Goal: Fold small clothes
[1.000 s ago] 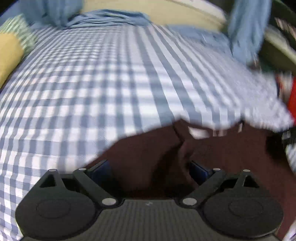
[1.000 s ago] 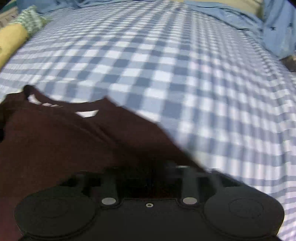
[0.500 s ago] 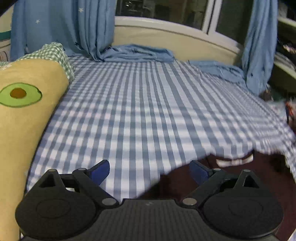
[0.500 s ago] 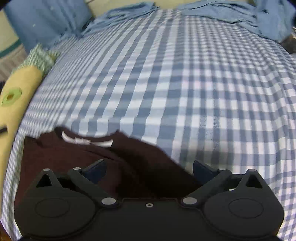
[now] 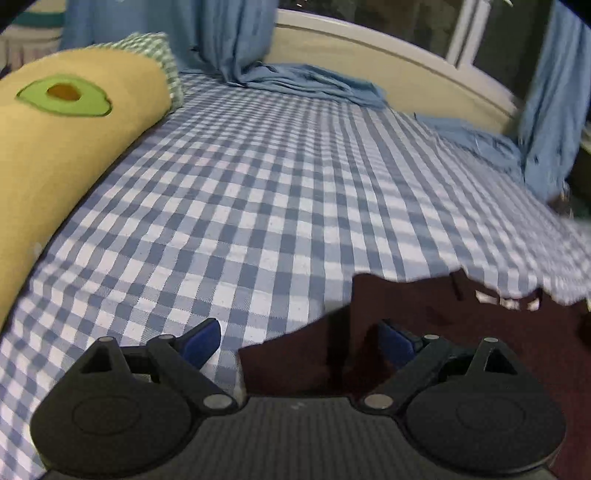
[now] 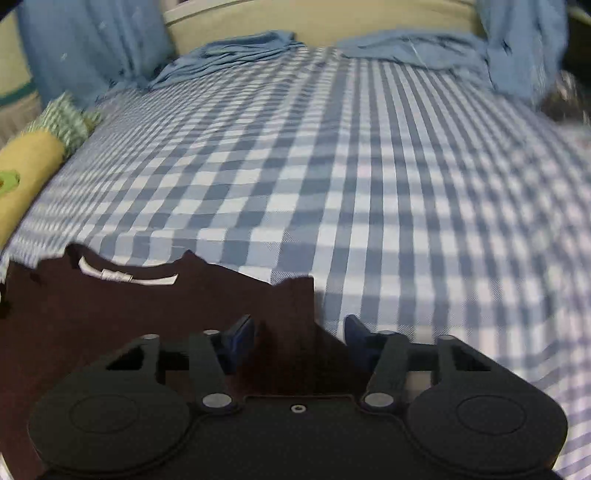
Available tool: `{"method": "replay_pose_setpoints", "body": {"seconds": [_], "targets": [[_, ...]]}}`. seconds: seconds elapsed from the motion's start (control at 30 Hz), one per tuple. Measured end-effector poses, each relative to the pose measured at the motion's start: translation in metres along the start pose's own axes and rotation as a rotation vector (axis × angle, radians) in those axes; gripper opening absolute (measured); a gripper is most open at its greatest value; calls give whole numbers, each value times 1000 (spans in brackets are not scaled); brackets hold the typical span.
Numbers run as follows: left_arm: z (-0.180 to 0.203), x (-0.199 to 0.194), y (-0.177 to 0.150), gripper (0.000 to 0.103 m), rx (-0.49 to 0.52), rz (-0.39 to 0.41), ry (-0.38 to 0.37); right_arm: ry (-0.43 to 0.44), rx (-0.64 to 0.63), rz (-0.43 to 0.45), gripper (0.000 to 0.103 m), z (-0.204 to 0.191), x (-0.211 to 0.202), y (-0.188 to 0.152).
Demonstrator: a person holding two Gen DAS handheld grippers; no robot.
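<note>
A dark maroon shirt [image 5: 461, 325] lies flat on the blue-and-white checked bed sheet [image 5: 258, 206], its neckline with a white label facing away. My left gripper [image 5: 299, 341] is open, over the shirt's left sleeve edge, holding nothing. In the right wrist view the same shirt [image 6: 110, 317] fills the lower left, white neck label [image 6: 125, 276] showing. My right gripper [image 6: 299, 330] is open above the shirt's right sleeve, which lies between the jaws without being pinched.
A yellow avocado-print pillow [image 5: 62, 140] lies along the bed's left side, also in the right wrist view [image 6: 26, 166]. Blue curtains [image 5: 236, 33] and bunched blue fabric [image 5: 314, 81] lie at the far end by a cream window ledge [image 5: 388, 70].
Both grippers were shut on the shirt a second ago. They have opened, let the shirt go, and lifted back; the shirt now lies flat on the bed.
</note>
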State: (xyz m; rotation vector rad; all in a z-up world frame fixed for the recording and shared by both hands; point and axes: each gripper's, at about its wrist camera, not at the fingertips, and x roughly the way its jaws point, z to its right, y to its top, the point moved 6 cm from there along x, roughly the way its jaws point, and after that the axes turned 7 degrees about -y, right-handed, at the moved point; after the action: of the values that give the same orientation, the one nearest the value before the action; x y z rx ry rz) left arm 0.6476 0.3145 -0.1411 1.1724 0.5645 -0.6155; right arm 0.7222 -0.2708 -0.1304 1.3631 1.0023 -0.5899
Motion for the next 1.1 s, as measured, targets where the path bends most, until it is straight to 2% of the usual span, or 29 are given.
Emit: {"method": "replay_pose_setpoints", "body": {"seconds": [0.13, 0.27, 0.33, 0.4, 0.5, 0.53, 0.57, 0.6, 0.7, 0.8, 0.87, 0.9, 0.93, 0.97, 1.0, 1.07, 1.1], "targets": [[0, 13, 1, 94, -5, -29, -40, 74, 119, 8, 56, 7, 14, -8], [10, 33, 1, 94, 31, -38, -32, 146, 157, 15, 55, 3, 24, -7], [10, 43, 1, 94, 36, -45, 8, 143, 145, 25, 53, -1, 27, -1], [7, 46, 3, 94, 26, -18, 59, 133, 139, 25, 50, -1, 30, 1], [-3, 37, 4, 94, -49, 17, -17, 161, 151, 35, 50, 1, 32, 0], [-9, 35, 4, 96, -77, 17, -41, 171, 157, 37, 54, 3, 31, -1], [-16, 34, 5, 97, -110, 10, -71, 182, 156, 37, 61, 5, 29, -2], [-21, 34, 4, 98, -147, -7, -106, 190, 156, 35, 63, 8, 29, -4], [-28, 35, 3, 98, -222, -34, -195, 219, 165, 34, 64, 12, 27, -9], [-21, 38, 5, 99, -215, -32, -211, 258, 189, 24, 63, 12, 28, -12], [-9, 43, 5, 97, -148, -38, -177, 256, 175, 37, 62, 7, 27, -13], [-2, 45, 6, 84, -104, -32, -154, 249, 165, 43, 59, 5, 26, -13], [7, 48, 5, 63, -46, -39, -142, 242, 156, 48, 45, 3, 26, -13], [15, 51, 3, 54, -3, -62, -129, 235, 146, 54, 29, 1, 25, -12], [24, 55, 0, 41, 54, -84, -99, 225, 130, 60, 26, -1, 24, -11], [36, 55, 1, 29, 140, -67, -29, 195, 89, 74, 20, -6, 22, -10], [37, 54, 4, 20, 128, -54, -15, 166, 72, 81, 19, -7, 21, -10]]}}
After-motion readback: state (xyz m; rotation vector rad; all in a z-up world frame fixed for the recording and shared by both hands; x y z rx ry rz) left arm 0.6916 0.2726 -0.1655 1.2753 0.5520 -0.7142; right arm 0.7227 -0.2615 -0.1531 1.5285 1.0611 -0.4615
